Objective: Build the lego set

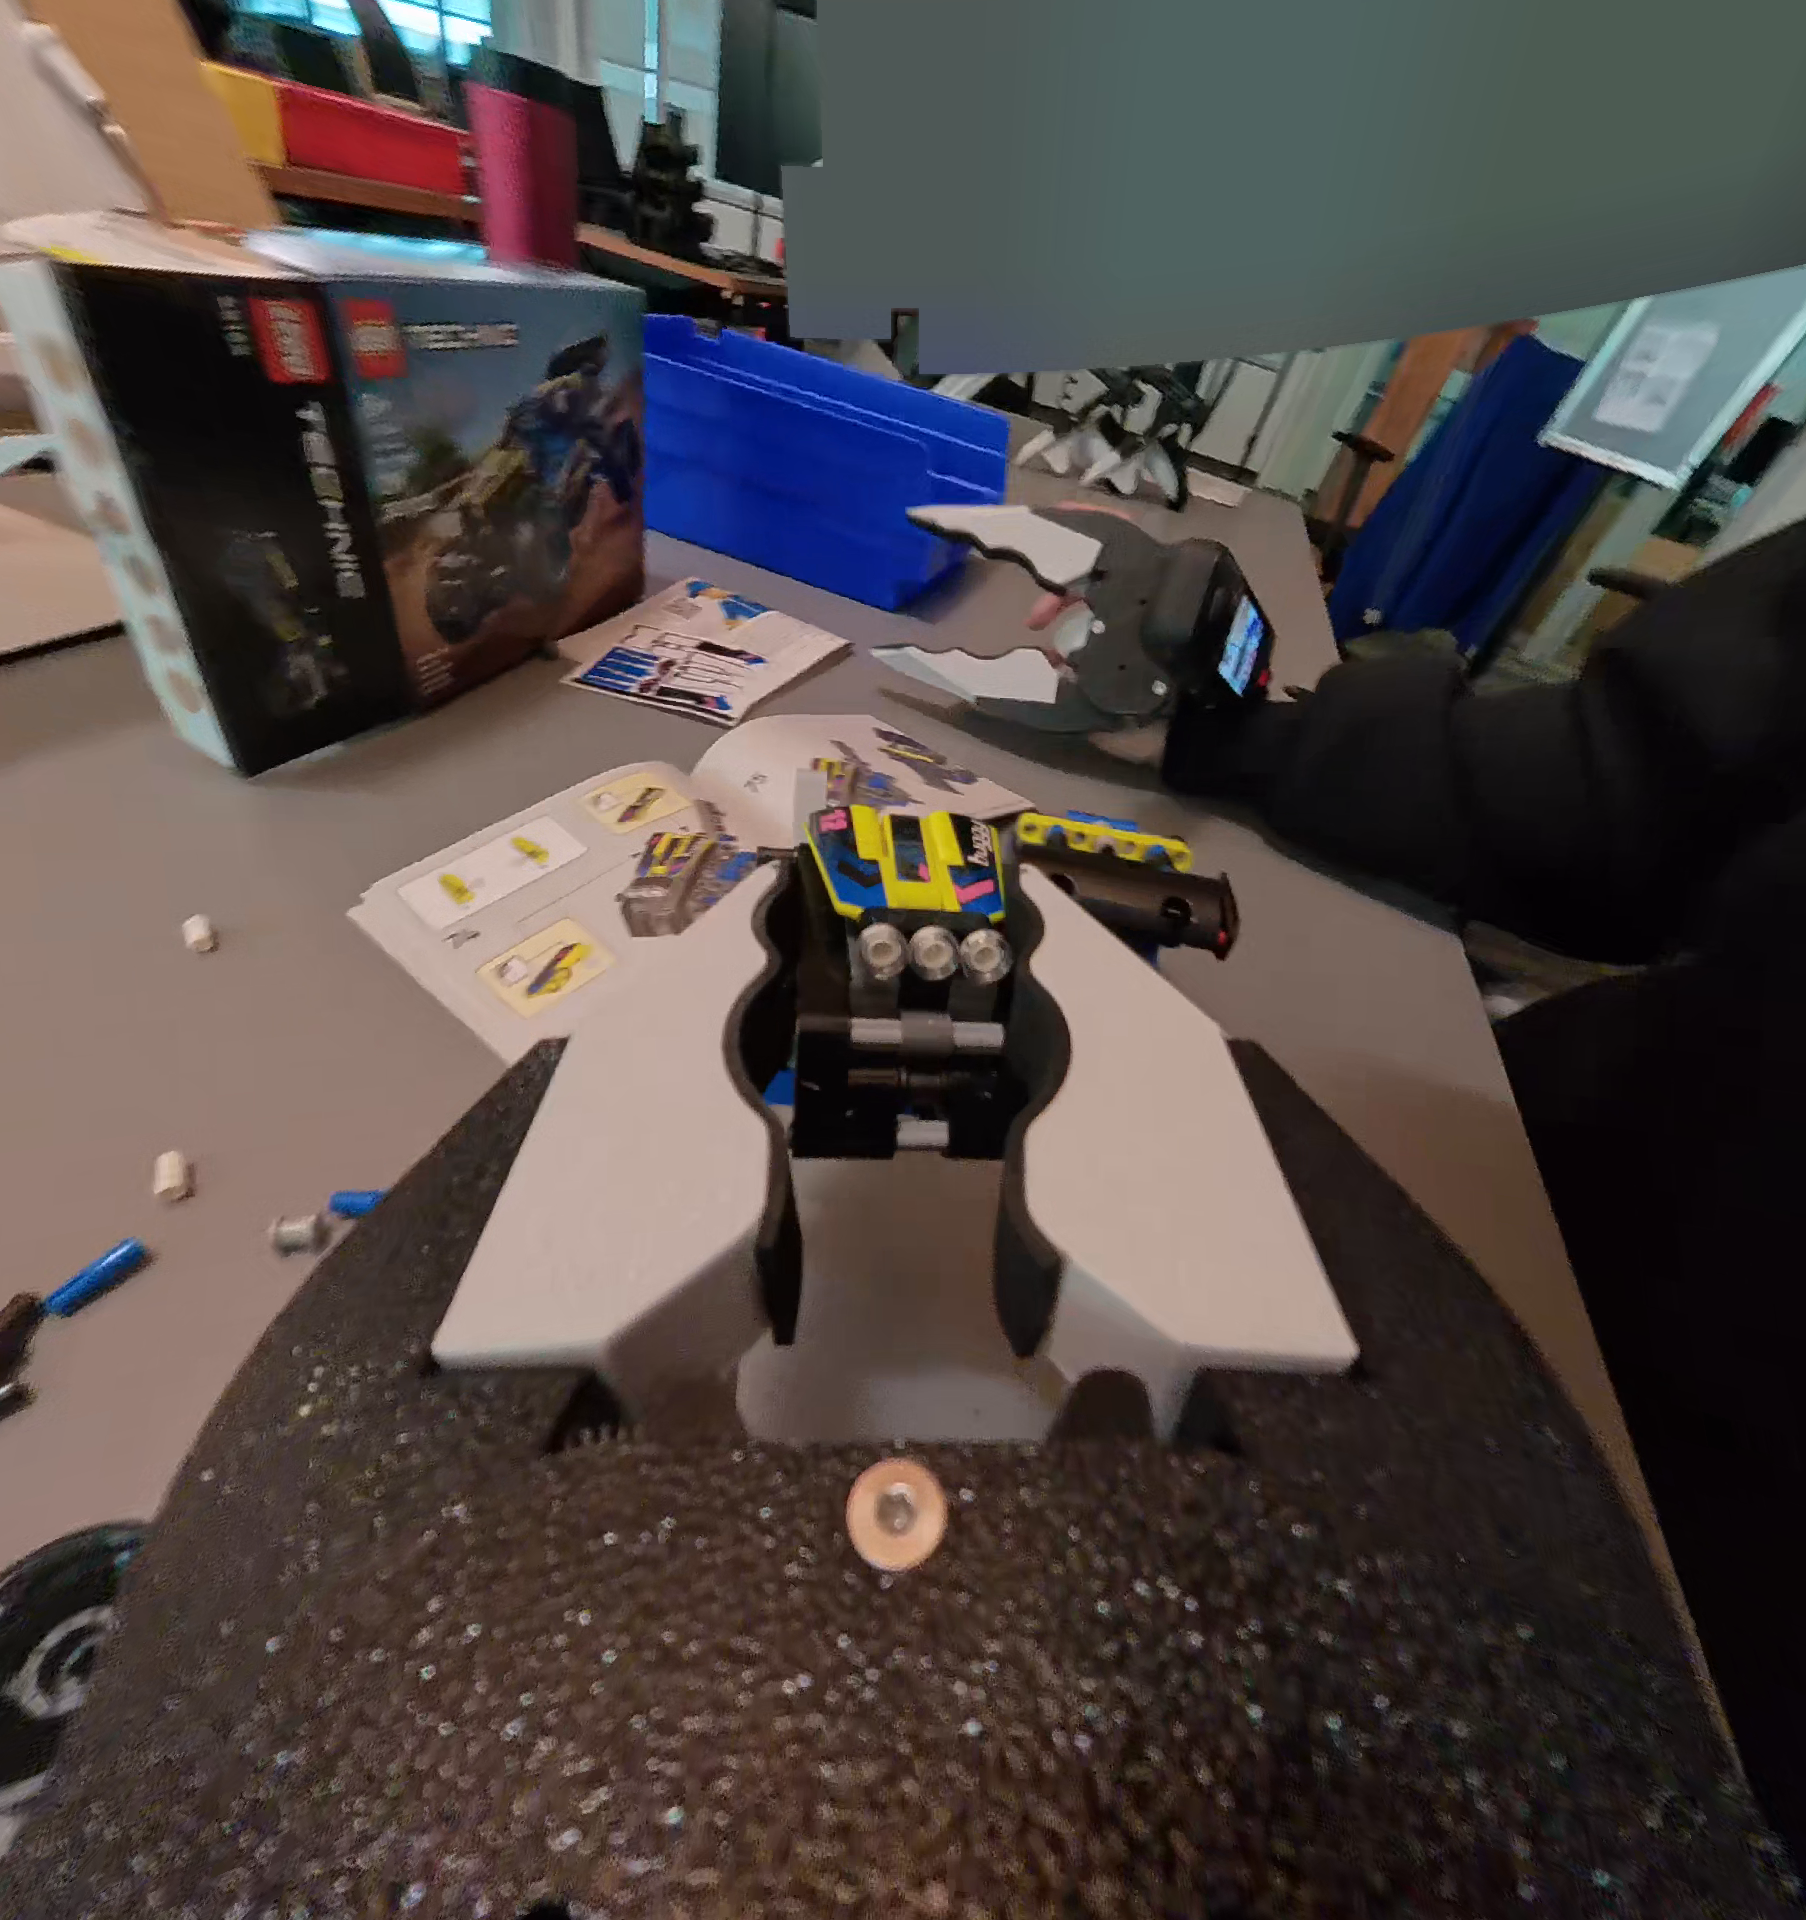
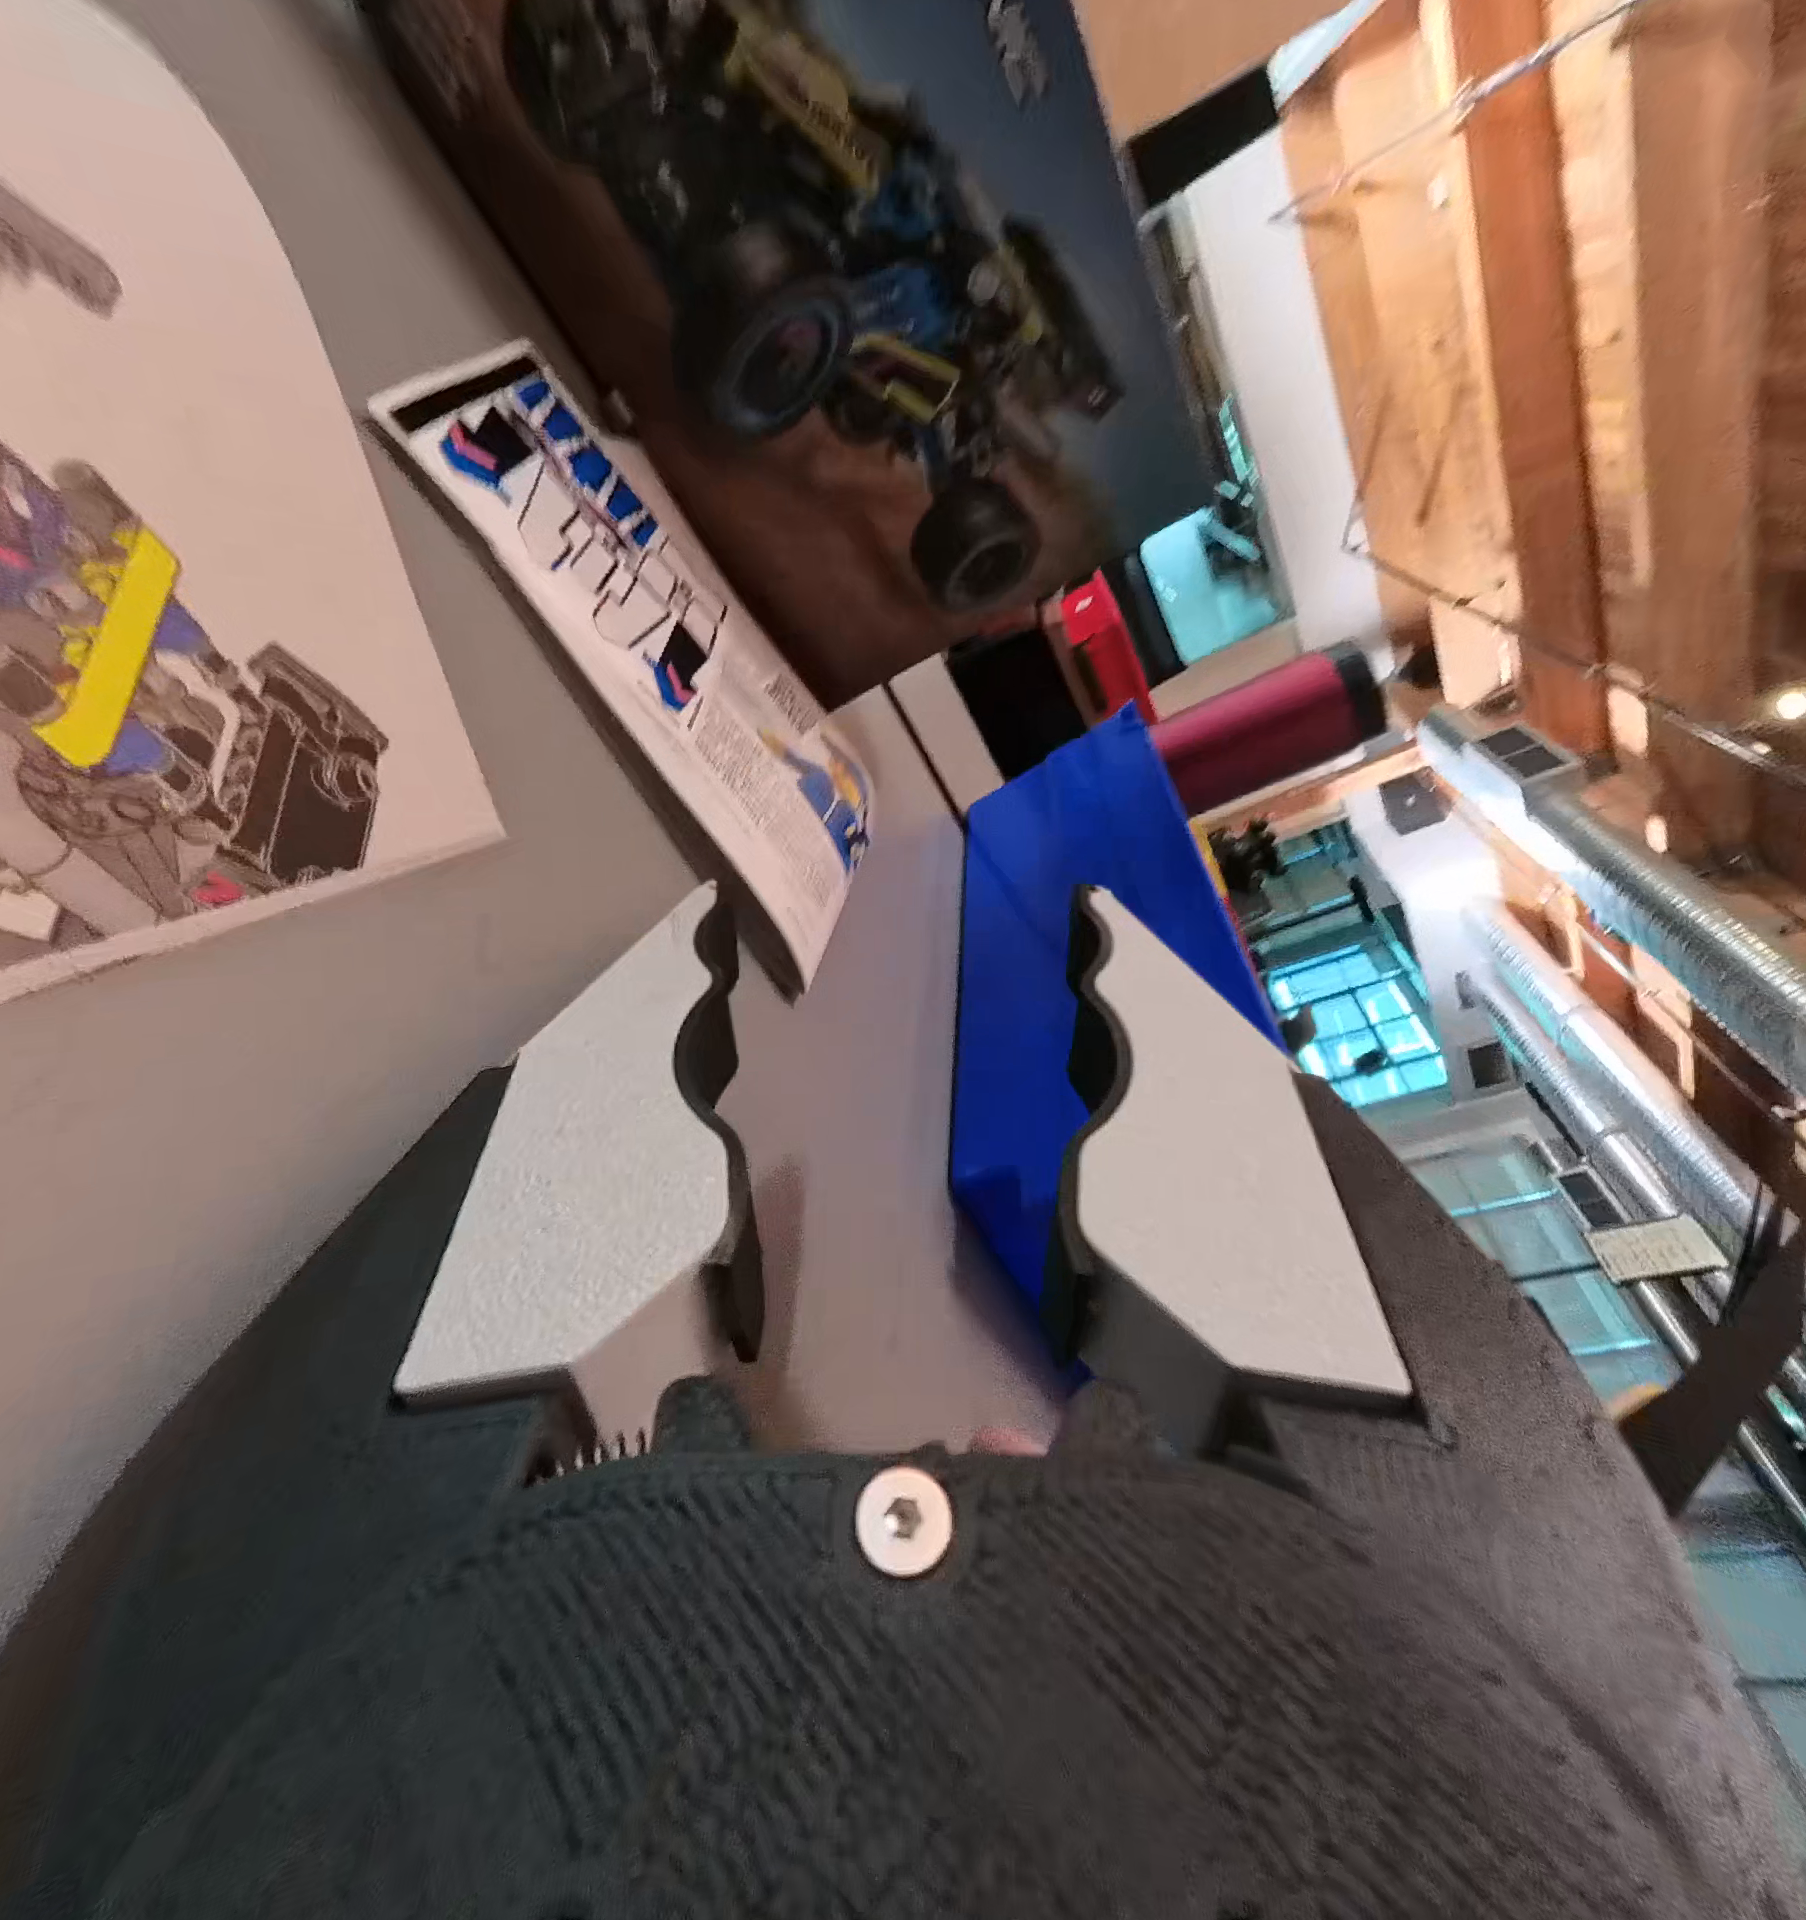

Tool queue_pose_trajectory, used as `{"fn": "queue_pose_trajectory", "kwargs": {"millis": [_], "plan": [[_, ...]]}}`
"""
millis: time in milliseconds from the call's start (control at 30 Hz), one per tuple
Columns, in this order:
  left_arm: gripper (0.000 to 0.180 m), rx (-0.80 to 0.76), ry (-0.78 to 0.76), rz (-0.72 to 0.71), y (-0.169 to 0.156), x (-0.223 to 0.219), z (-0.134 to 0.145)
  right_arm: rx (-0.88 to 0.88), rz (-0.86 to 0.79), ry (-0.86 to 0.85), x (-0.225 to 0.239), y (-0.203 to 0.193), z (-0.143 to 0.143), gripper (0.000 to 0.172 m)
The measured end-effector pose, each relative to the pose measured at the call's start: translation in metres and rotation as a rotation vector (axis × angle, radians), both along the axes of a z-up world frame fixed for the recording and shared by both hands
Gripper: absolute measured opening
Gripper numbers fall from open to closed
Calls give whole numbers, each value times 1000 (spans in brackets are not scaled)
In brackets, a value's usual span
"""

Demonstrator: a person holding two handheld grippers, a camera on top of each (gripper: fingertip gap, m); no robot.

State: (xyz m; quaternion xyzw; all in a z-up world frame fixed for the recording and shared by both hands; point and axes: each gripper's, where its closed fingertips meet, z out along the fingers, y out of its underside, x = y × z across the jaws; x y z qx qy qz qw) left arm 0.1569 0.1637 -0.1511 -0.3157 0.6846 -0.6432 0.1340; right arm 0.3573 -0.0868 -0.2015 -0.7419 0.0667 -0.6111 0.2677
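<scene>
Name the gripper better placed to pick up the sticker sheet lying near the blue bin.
Right, probably. The right gripper is open with nothing between its fingers, hovering beside the sticker sheet and blue bin. The left gripper is already clamped on the toy car.

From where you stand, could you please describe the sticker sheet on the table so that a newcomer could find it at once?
Start at the big dark toy box standing at the table's far left. Just to its right, in front of the blue bin, a small white sheet lies flat. Unlike the larger open instruction booklet nearer the left gripper, it is a single leaf covered with blue and black decal shapes.
</scene>
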Motion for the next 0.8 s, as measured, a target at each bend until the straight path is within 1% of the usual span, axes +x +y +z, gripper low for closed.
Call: {"fn": "queue_pose_trajectory", "kwargs": {"millis": [33, 100, 200, 267, 333, 367, 467, 533, 600, 667, 733, 800], "plan": [[35, -9, -1, -2, 1, 1, 1, -26, -16, 13, 2, -2, -4, 63], [35, -15, -1, -30, -5, -4, 3, -52, -15, 30, 2, -1, -10, 51], [35, -39, 21, -35, -10, -13, -4, -23, -15, 3, 2, -1, -3, 67], [35, -26, 40, -20, -8, -17, -10, -1, 17, -32, -3, 3, 4, 77], [35, 5, -36, -2, -5, -18, -1, 16, 28, -78, -9, 2, 14, 82], [35, 9, -73, 3, -5, -18, 6, 51, 32, -76, -11, 1, 17, 81], [35, -39, -109, -18, -20, -20, 21, 191, 62, -85, -16, -2, 32, 81], [35, -13, -133, -44, -30, -23, 18, 208, 100, -93, -19, 3, 36, 80], [35, 44, -132, -18, -31, -19, 11, 219, 151, -104, -21, 10, 39, 78], [35, 93, -135, 4, -28, -18, 4, 287, 225, -84, -20, 15, 43, 77], [35, 92, -135, 39, -22, -15, 3, 364, 259, -72, -10, 8, 50, 77], [35, 56, -136, 59, -18, -12, 3, 350, 319, -56, 0, 8, 48, 76]]}}
